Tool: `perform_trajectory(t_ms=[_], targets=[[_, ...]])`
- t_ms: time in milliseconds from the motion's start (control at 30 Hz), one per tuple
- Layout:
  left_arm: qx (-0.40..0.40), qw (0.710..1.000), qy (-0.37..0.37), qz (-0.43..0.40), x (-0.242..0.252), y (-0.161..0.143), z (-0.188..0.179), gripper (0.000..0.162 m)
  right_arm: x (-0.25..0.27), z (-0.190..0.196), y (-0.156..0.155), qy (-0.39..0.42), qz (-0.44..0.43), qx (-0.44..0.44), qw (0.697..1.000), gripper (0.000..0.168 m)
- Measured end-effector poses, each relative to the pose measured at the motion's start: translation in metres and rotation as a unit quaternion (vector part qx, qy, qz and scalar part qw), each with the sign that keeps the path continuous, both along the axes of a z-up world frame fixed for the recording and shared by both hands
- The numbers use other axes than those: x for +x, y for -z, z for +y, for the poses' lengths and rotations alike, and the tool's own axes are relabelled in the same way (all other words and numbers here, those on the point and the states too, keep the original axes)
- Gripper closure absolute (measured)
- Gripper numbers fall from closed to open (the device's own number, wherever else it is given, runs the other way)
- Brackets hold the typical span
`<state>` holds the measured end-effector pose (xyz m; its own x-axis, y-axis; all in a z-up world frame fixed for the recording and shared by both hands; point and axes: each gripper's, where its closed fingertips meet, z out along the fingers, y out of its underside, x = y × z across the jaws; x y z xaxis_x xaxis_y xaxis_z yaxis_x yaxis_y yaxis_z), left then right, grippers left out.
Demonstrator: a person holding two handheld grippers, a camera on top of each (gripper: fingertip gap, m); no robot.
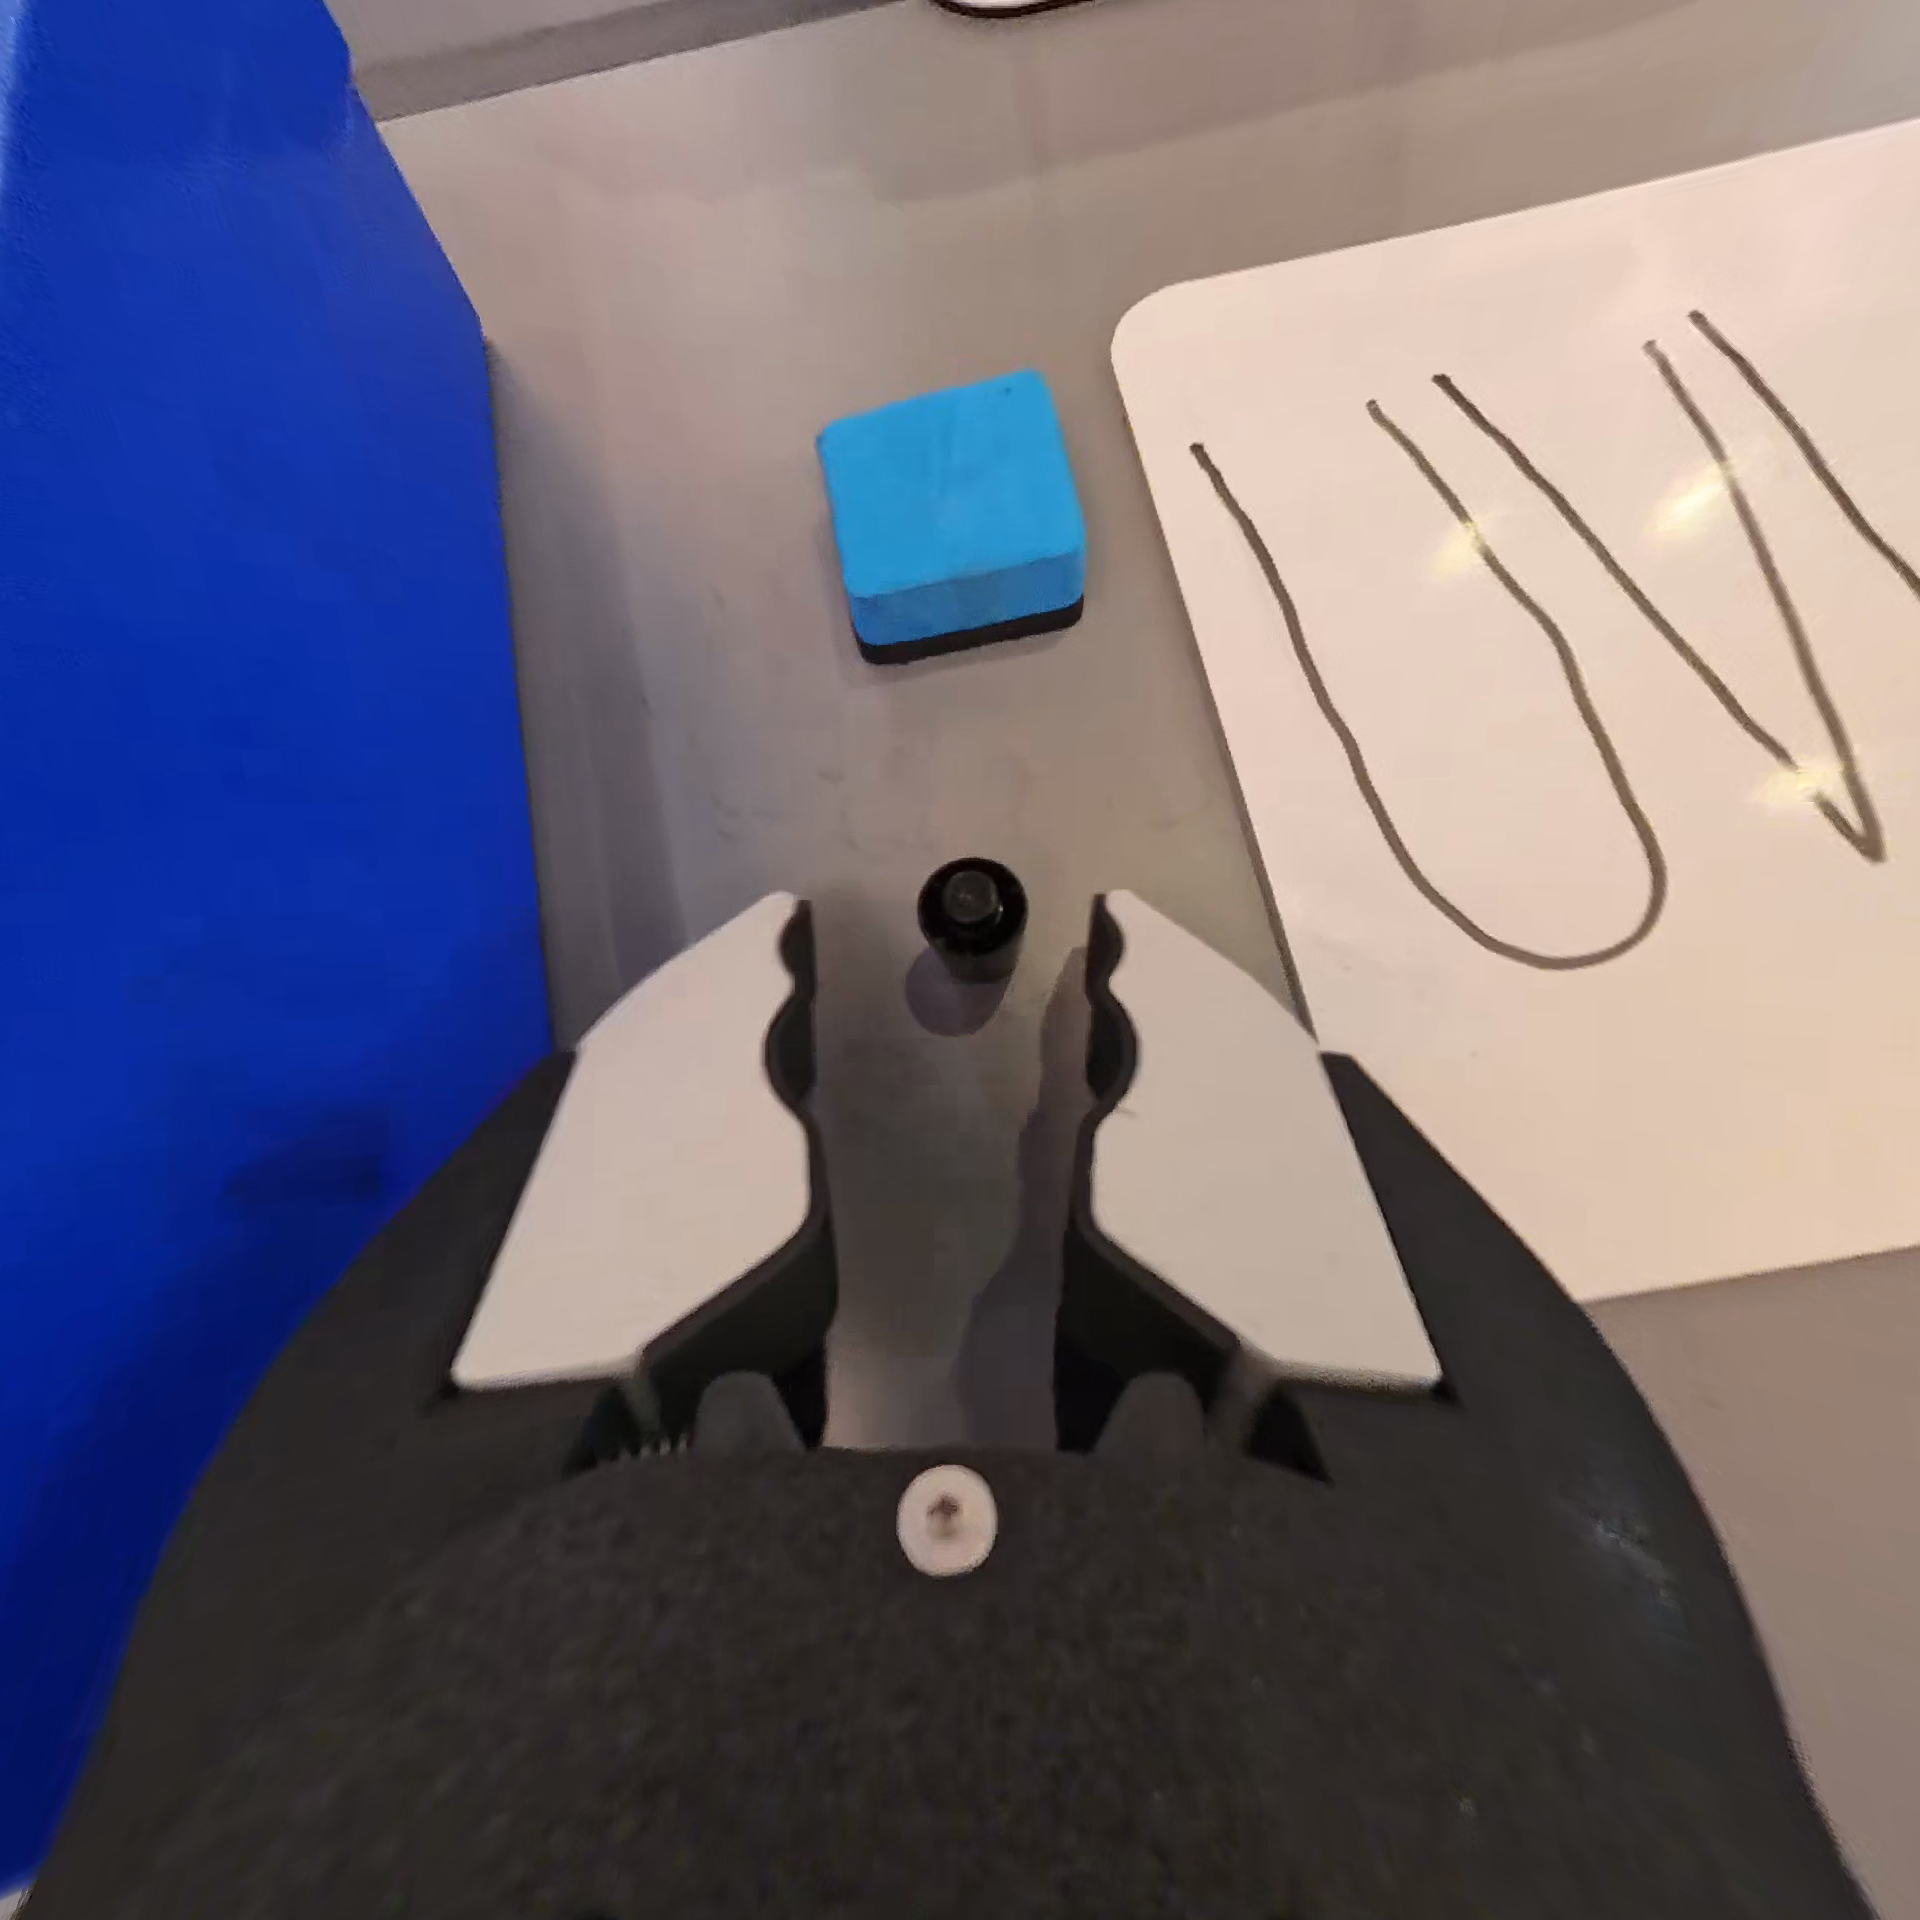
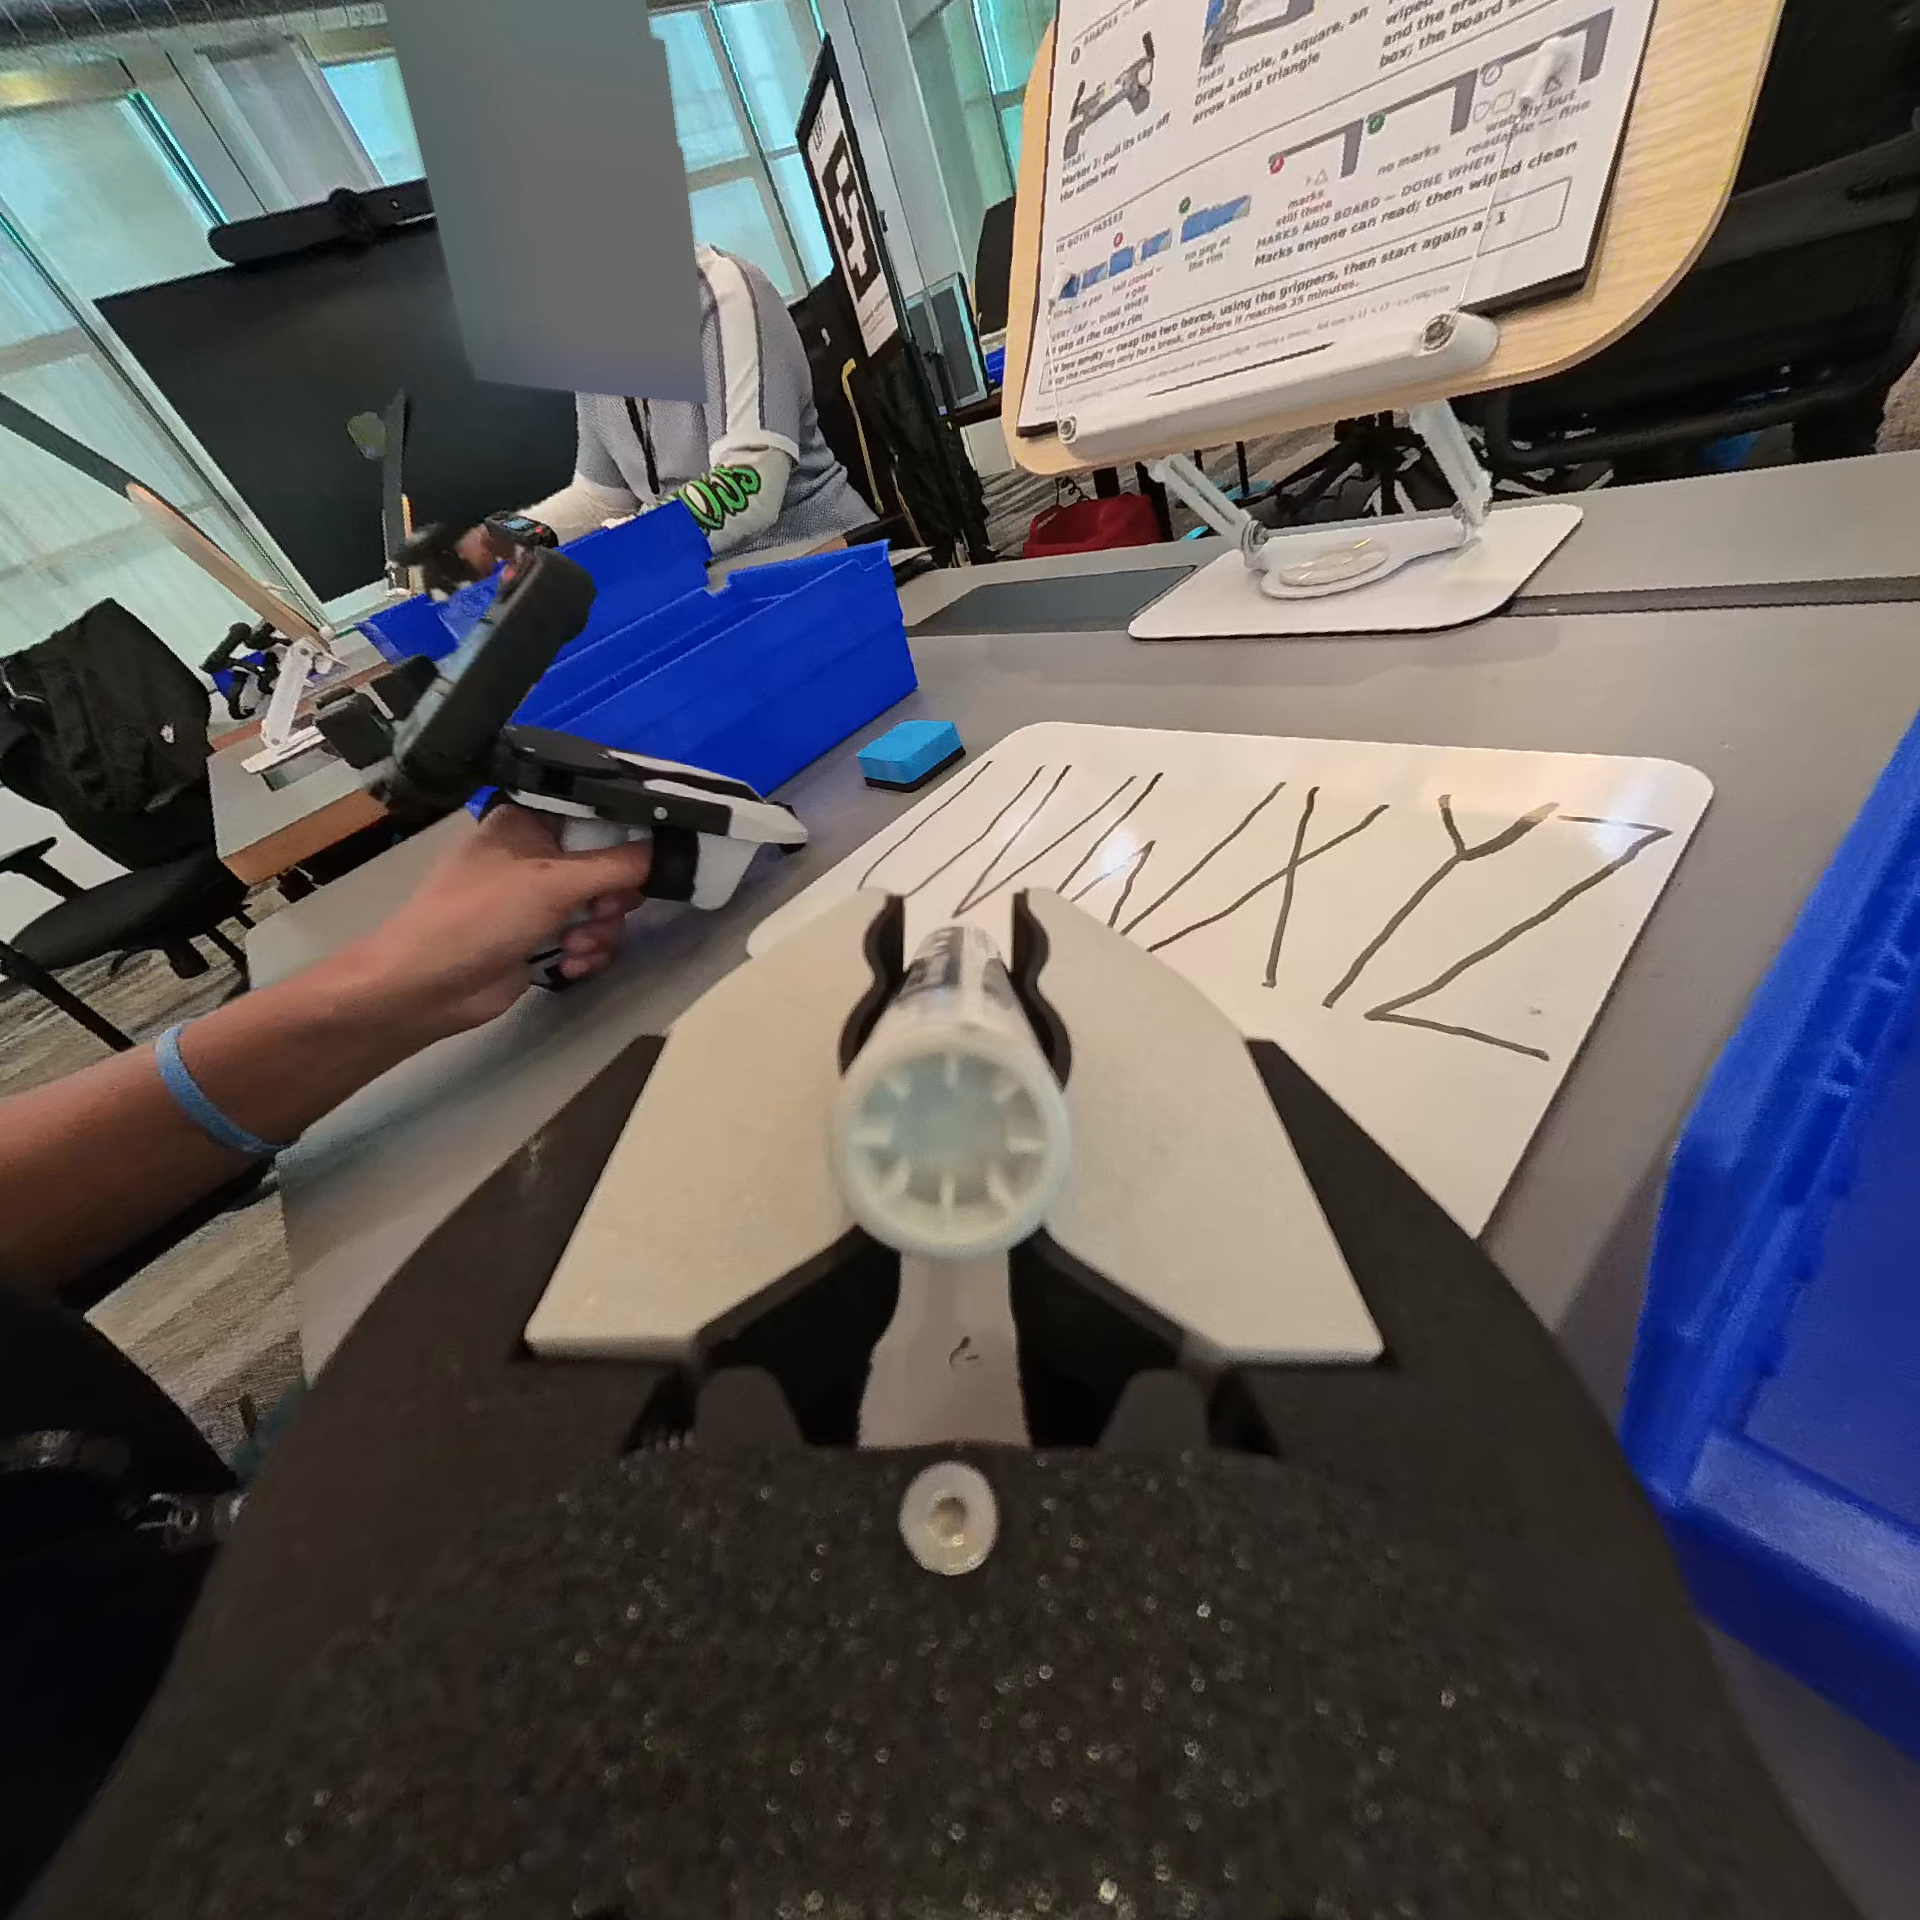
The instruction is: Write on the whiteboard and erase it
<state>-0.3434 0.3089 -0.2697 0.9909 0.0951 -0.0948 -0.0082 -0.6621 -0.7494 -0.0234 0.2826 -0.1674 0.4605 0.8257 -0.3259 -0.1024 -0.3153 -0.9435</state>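
Note:
A white whiteboard (image 1: 1558, 727) with black marker strokes lies on the grey table; it also shows in the right wrist view (image 2: 1351, 935). A blue eraser (image 1: 951, 509) with a black underside lies left of the board, also seen in the right wrist view (image 2: 911, 753). A small black marker cap (image 1: 971, 920) stands on the table just ahead of my open, empty left gripper (image 1: 951, 925). My right gripper (image 2: 956, 914) is shut on a white marker (image 2: 951, 1101), its blunt end toward the camera, over the board's near edge. The left gripper also shows in the right wrist view (image 2: 769, 831), held by a hand.
A blue bin (image 1: 229, 727) stands close on the left of the left gripper; blue bins (image 2: 727, 655) show behind the eraser. Another blue bin (image 2: 1797, 1247) stands at the right. An instruction sheet on a stand (image 2: 1320, 208) is at the back. A seated person (image 2: 717, 436) is beyond.

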Motion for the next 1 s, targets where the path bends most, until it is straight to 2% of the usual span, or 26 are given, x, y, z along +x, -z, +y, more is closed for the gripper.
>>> perform_trajectory(t_ms=[67,167,233,267,300,367,400,433,467,533,700,800,900,1000], targets=[[-0.012,1.0,0.01,-0.015,0.002,0.005,0.001,0.143,0.0,0.0,0.002,0.001,-0.008,0.004,1.0,0.149],[-0.007,0.997,0.035,-0.067,0.015,0.0,0.002,0.143,-0.002,0.001,0.002,-0.003,-0.001,0.003,1.0,0.149],[0.074,0.974,0.101,-0.188,0.054,-0.036,0.006,0.143,-0.009,0.004,-0.007,-0.016,0.037,0.01,0.999,0.149],[0.12,0.946,0.137,-0.269,0.075,-0.062,0.006,0.143,-0.016,0.006,-0.015,-0.029,0.07,0.013,0.997,0.149],[0.166,0.899,0.169,-0.368,0.096,-0.092,0.004,0.143,-0.023,0.007,-0.027,-0.046,0.112,0.016,0.992,0.149],[0.234,0.766,0.21,-0.56,0.126,-0.147,-0.002,0.144,-0.036,0.009,-0.054,-0.073,0.215,0.027,0.974,0.149],[0.247,0.706,0.219,-0.626,0.135,-0.164,-0.005,0.144,-0.044,0.01,-0.065,-0.081,0.256,0.034,0.963,0.149],[0.25,0.659,0.224,-0.673,0.144,-0.173,-0.005,0.144,-0.051,0.01,-0.074,-0.09,0.287,0.036,0.953,0.149],[0.247,0.621,0.232,-0.706,0.153,-0.179,-0.006,0.144,-0.059,0.008,-0.083,-0.098,0.309,0.04,0.945,0.149],[0.237,0.581,0.244,-0.74,0.169,-0.181,-0.008,0.144,-0.072,0.003,-0.096,-0.106,0.323,0.058,0.939,0.149],[0.223,0.52,0.245,-0.787,0.182,-0.183,-0.018,0.144,-0.085,-0.005,-0.102,-0.115,0.312,0.068,0.94,0.149],[0.217,0.529,0.261,-0.778,0.191,-0.182,-0.024,0.144,-0.084,-0.004,-0.097,-0.108,0.294,0.075,0.947,0.149],[0.214,0.52,0.262,-0.784,0.197,-0.184,-0.027,0.144,-0.086,-0.005,-0.094,-0.112,0.281,0.077,0.95,0.149],[0.201,0.541,0.269,-0.771,0.21,-0.18,-0.028,0.144,-0.092,-0.005,-0.085,-0.112,0.244,0.083,0.96,0.149]])
